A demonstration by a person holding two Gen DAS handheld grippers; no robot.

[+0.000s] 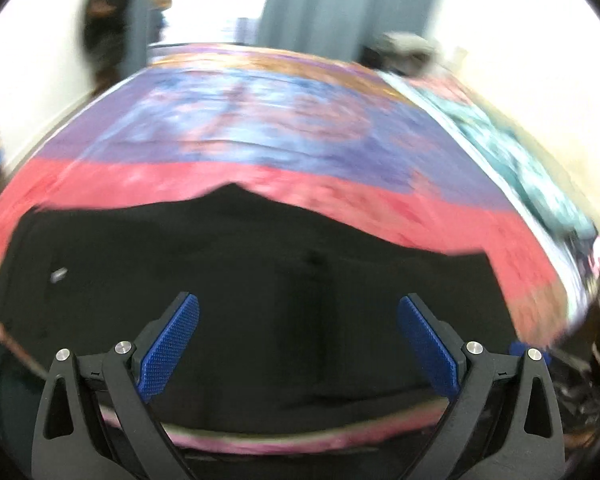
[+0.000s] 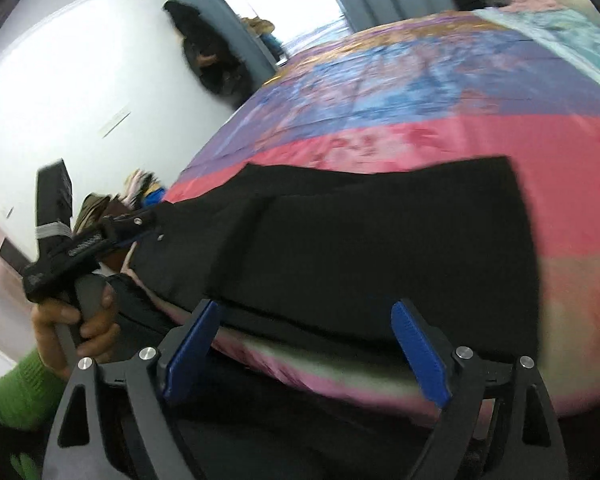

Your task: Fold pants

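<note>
**Ana:** Pants, black, lie flat on the bed near its front edge, directly ahead of the right claw and just past its fingertips.

**Ben:** Which way do they run?

**Ana:** Their long axis goes crosswise to both claws, along the bed's edge. One end is square-cut, off to the right; the other reaches toward the left claw. Which end is the waist cannot be told.

**Ben:** Are the claws holding?

**Ana:** No. The right claw stands wide apart, empty; in its own view the left claw is also spread, with the pants below and nothing pinched.

**Ben:** And the fold?

**Ana:** Probably best to pinch matching corners of one end, lift evenly, and lay them onto the other end, edges aligned.
</note>
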